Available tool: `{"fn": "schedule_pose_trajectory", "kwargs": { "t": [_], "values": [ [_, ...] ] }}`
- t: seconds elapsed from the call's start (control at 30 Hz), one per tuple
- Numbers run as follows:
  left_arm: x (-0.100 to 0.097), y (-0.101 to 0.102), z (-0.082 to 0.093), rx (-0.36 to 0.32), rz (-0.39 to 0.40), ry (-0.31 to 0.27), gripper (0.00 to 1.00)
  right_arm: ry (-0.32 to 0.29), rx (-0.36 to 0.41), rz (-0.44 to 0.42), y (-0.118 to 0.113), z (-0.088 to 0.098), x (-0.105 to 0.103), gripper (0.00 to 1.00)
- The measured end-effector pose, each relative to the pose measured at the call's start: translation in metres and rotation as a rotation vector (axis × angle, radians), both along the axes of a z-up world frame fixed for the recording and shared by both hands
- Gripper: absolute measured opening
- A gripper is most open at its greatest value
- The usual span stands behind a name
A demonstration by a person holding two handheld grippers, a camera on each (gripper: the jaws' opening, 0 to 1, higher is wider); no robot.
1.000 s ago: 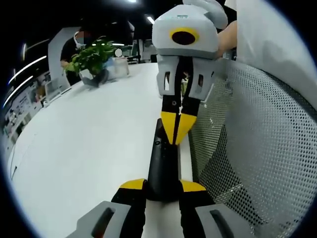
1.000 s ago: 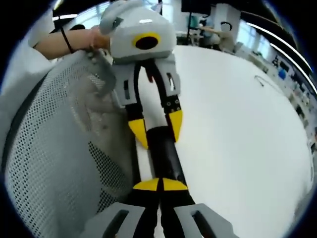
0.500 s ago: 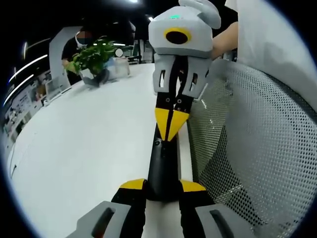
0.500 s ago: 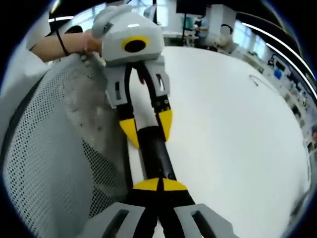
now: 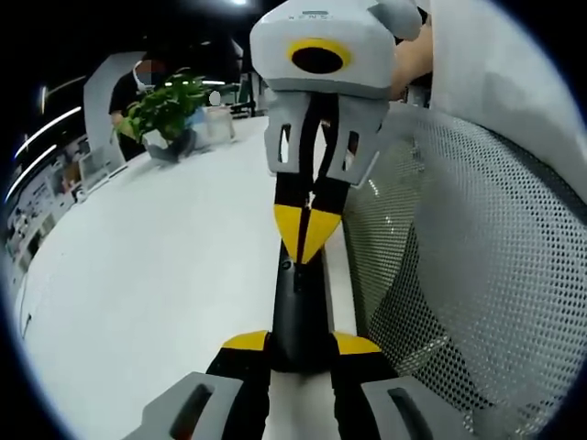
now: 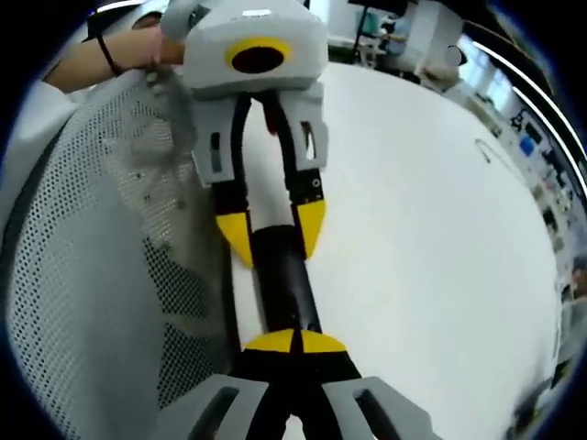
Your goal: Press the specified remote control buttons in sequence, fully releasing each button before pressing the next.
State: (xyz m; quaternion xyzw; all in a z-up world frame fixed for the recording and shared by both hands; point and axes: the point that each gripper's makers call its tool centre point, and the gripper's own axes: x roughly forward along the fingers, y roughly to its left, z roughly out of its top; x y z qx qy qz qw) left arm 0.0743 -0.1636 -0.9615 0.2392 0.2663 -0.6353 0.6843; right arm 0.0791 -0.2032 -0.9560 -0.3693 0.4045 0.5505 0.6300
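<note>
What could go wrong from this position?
1. The left gripper holds the remote by one end, so a press from the right gripper's closed tips might tip or slide it.
2. The remote lies close to the table edge, beside the mesh chair back; a slip could drop it off.
3. Closed tips hide the buttons, so a wrong button could be pressed.

This looks like an open-plan office or lab floor. A long white table (image 5: 156,266) runs across the middle of the left gripper view, with a potted green plant (image 5: 165,110) at its far end in the upper left and a person standing behind it. A mesh-backed office chair (image 5: 477,275) fills the right side. In the right gripper view, the upper right shows desks with monitors (image 6: 390,27) and ceiling light strips.
</note>
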Motion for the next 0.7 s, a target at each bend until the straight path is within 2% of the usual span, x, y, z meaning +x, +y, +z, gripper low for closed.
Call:
{"fn": "schedule_pose_trajectory", "kwargs": {
  "t": [0.07, 0.23, 0.3, 0.33, 0.37, 0.43, 0.5, 0.7],
  "values": [
    [0.0, 0.0, 0.0, -0.001, 0.0, 0.0, 0.24, 0.026, 0.012, -0.008, -0.001, 0.0, 0.0, 0.0],
    [0.0, 0.001, 0.0, -0.006, 0.002, 0.0, 0.24, 0.212, 0.131, -0.14, -0.001, 0.004, -0.001, 0.0],
    [0.0, 0.001, 0.0, -0.007, 0.004, 0.001, 0.24, 0.167, 0.116, -0.122, -0.003, 0.002, 0.004, 0.0],
    [-0.001, 0.001, 0.0, -0.008, 0.003, 0.002, 0.24, 0.12, 0.089, -0.091, -0.007, 0.001, 0.009, 0.0],
    [-0.001, 0.001, 0.0, -0.01, 0.002, 0.003, 0.24, 0.113, 0.085, -0.071, -0.005, 0.001, 0.008, 0.0],
    [-0.001, 0.001, 0.0, -0.01, 0.0, 0.003, 0.24, 0.14, 0.103, -0.088, 0.001, 0.001, 0.006, 0.0],
    [-0.001, 0.001, 0.0, -0.011, 0.0, 0.003, 0.24, 0.151, 0.088, -0.079, 0.0, -0.001, 0.008, 0.0],
    [-0.002, 0.001, 0.0, -0.011, -0.002, 0.002, 0.24, 0.242, 0.041, -0.107, 0.0, -0.002, 0.008, 0.0]
  ]
}}
